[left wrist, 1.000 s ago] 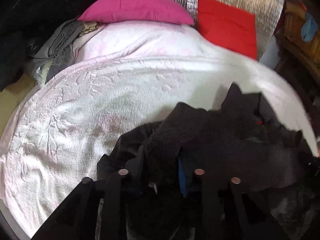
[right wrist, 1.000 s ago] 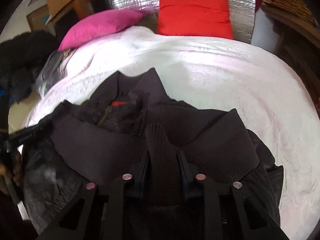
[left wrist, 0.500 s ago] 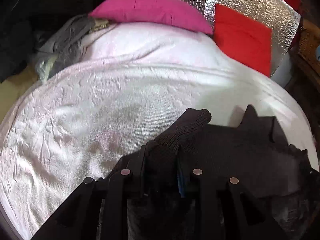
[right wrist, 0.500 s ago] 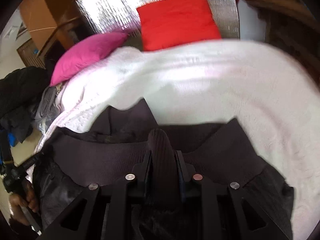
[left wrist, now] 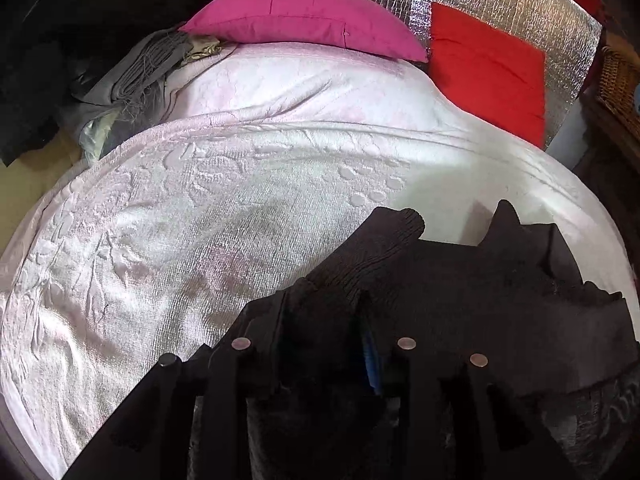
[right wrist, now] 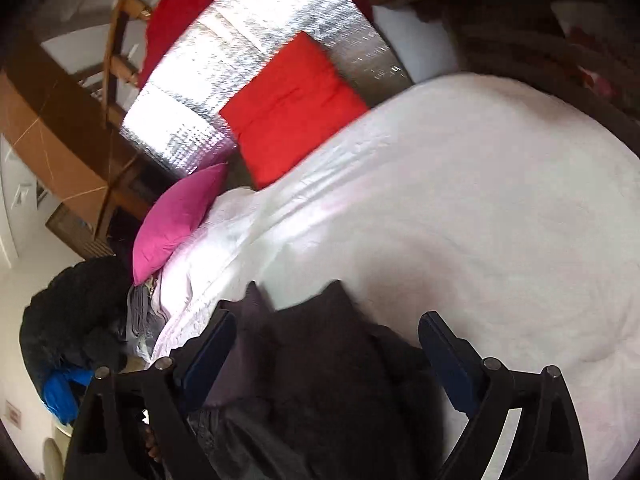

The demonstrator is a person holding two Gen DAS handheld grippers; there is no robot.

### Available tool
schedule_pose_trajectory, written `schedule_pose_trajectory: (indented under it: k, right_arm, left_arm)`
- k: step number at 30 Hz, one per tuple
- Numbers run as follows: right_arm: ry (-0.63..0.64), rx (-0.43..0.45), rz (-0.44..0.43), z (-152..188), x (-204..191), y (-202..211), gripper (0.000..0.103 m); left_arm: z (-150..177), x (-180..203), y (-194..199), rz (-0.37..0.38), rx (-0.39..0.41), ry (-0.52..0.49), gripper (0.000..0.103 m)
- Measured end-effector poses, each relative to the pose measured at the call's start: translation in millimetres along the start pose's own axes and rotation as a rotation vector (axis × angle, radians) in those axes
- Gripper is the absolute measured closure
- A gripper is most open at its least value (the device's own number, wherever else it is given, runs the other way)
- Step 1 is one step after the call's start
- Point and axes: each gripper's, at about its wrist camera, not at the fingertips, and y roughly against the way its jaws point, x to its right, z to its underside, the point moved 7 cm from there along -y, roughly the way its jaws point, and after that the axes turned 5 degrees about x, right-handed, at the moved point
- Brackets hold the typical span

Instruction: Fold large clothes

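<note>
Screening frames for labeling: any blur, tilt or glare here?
Left wrist: sharp and level, bedspread texture crisp, only fisheye bending. Right wrist: rolled hard, motion-smeared, red cushion soft-edged, silver sheet glaring, bedspread washed out to the right.

Both tools are matte black plastic. The left gripper [left wrist: 324,320] shows two flat arms on each side, each tipped by a round silver screw head, with a blue pad lining one inner face. The right gripper [right wrist: 326,344] has the same black arms and silver screws, with dark blue pads on both jaws.
</note>
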Motion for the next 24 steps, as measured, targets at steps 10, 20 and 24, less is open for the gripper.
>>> schedule_pose_trajectory:
  k: [10,20,24]
  right_arm:
    - [0.154,-0.065,0.086,14,-26,-55,0.021]
    - [0.324,-0.088,0.257,30,-31,-91,0.082]
    - [0.359,0.066,0.332,3,-41,-57,0.092]
  left_arm:
    - [3,3,-3,-0.034,0.004,-0.020,0.064]
    - [1,-5,-6,0.011,-0.013,0.043,0.056]
    - [-9,-10,5,0.017,0.049,0.100,0.056]
